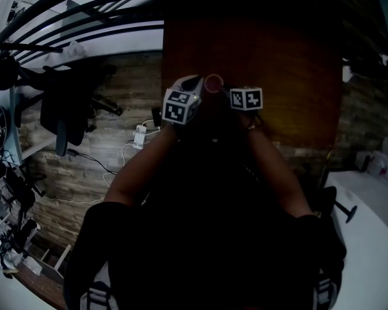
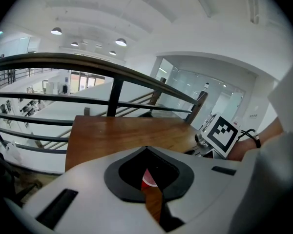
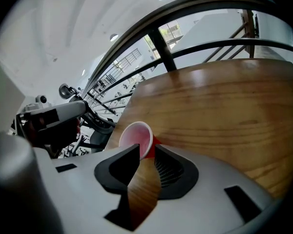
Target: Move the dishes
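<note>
Around the wooden table (image 3: pixel 224 111) there is a lot of clutter. A dark metal railing (image 2: pixel 112 72) with thin horizontal bars curves along its far side. A black office chair (image 1: pixel 64 108) stands on the plank floor (image 1: pixel 90 166) to the left. Near the chair, a white power strip (image 1: pixel 140 136) and loose cables (image 1: pixel 90 157) lie beside the table's edge. The tabletop is smooth, warm brown wood with a clear grain and a slight sheen.

The cup (image 3: pixel 136 139) sits at the near corner of the table, close to the edge. It is a small round plastic one, red outside and pale inside, with its mouth turned up toward the camera. The right gripper (image 3: pixel 145 154) has its jaws set on either side of the cup's lower wall, clamped against it, with the rim showing above the tips. The left gripper (image 2: pixel 146 150) is just beside it, off to the left, and is not touching the cup. Its grey jaws are drawn together at the tips. Only a sliver of red and white, and some wood, shows through the narrow slit behind them. Nothing lies between the two grippers except the cup
</note>
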A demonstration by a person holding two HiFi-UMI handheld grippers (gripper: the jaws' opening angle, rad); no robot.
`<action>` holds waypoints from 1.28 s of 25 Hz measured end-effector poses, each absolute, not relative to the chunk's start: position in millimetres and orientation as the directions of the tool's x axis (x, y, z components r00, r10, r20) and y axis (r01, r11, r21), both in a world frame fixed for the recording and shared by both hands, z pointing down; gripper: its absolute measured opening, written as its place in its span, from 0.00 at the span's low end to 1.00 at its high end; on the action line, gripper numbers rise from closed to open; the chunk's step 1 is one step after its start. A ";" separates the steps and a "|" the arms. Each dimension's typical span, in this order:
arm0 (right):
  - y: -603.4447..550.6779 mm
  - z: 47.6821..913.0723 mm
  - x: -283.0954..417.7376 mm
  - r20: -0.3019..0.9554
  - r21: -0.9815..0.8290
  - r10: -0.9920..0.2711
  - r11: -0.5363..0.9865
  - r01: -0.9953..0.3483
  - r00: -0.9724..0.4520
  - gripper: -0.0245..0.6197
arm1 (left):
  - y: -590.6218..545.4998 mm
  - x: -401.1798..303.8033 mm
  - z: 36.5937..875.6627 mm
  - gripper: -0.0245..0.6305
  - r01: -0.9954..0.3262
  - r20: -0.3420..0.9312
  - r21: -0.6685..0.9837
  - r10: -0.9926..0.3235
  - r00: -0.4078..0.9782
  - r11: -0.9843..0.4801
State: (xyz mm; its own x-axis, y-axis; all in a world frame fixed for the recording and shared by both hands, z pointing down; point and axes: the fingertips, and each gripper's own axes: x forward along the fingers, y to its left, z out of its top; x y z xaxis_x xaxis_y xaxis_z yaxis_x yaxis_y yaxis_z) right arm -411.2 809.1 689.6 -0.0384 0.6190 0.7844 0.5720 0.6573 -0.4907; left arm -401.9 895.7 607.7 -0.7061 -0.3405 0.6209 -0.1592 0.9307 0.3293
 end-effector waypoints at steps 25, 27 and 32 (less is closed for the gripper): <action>605.9 619.4 -377.7 0.672 -0.465 0.605 0.794 0.393 -0.428 0.05 | 666.9 -410.5 583.7 0.03 -0.588 0.596 0.288 -0.622 -0.508 0.756; 574.0 611.9 -368.4 0.666 -0.455 0.579 0.815 0.360 -0.471 0.05 | 632.4 -400.0 579.4 0.03 -0.626 0.596 0.287 -0.647 -0.476 0.725; 488.2 598.9 -325.4 0.649 -0.457 0.524 0.848 0.268 -0.551 0.05 | 539.8 -362.2 569.5 0.03 -0.717 0.587 0.280 -0.705 -0.399 0.639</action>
